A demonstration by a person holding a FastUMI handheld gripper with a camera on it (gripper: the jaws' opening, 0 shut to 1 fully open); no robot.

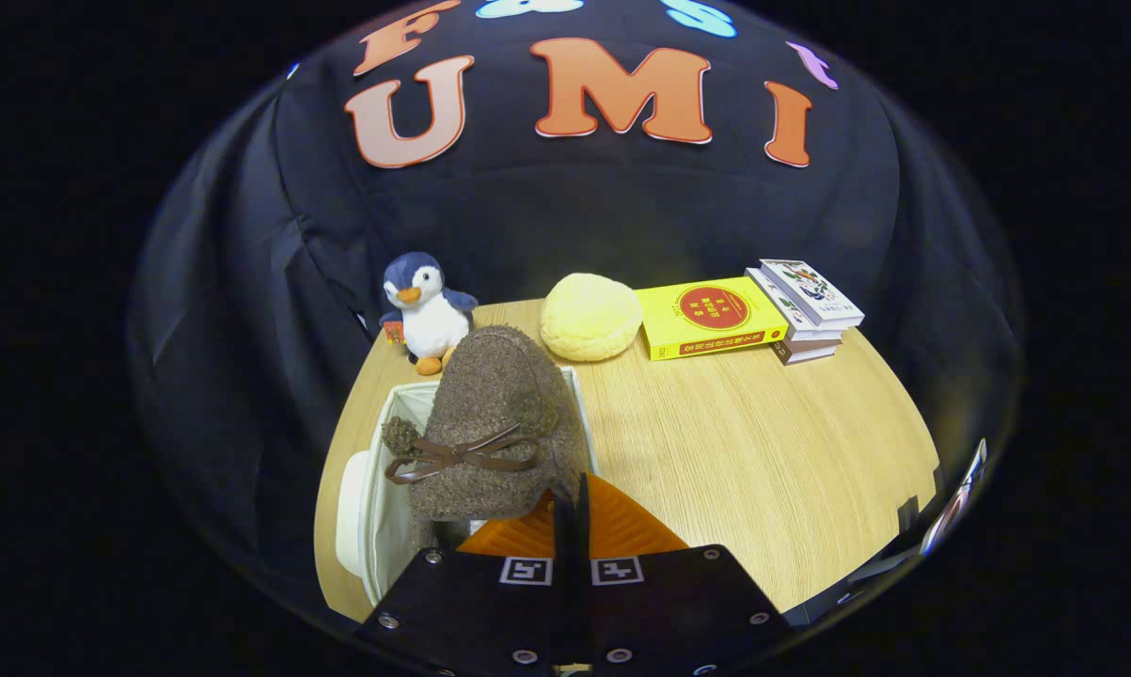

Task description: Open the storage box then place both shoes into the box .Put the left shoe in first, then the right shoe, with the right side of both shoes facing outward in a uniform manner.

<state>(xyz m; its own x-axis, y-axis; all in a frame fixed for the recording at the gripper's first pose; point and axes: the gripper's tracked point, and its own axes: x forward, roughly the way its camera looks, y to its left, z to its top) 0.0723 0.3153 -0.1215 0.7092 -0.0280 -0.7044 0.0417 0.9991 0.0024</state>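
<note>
- The gripper (573, 512) has its two fingers drawn close together, with barely a slit between them; they pinch the back rim of a brown, fuzzy fabric shoe (499, 423), so the tongs are clenched on the shoe.
- The shoe hangs just ahead of the fingers, toe pointing away towards the far edge of the table; a thin brown ribbon bow (462, 453) with a fuzzy pompom at its end sits across the shoe's top.
- Under the shoe stands an open white storage box with a pale fabric lining (391, 414), near the left edge of the light wooden table (762, 451). The shoe is over the box's opening; whether its sole touches the inside cannot be told.
- A white rounded piece, seemingly the box lid (351, 512), lies against the left side of the box, by the table's left edge.
- At the far left corner of the table a blue and white plush penguin with an orange beak (426, 310) stands upright, just beyond the box.
- Beside it, along the far edge, rests a pale yellow round bun-shaped cushion (590, 317).
- Next along the far edge lies a flat yellow book with a red circle on its cover (711, 317), touching a small stack of books with white covers (808, 306) at the far right corner.
</note>
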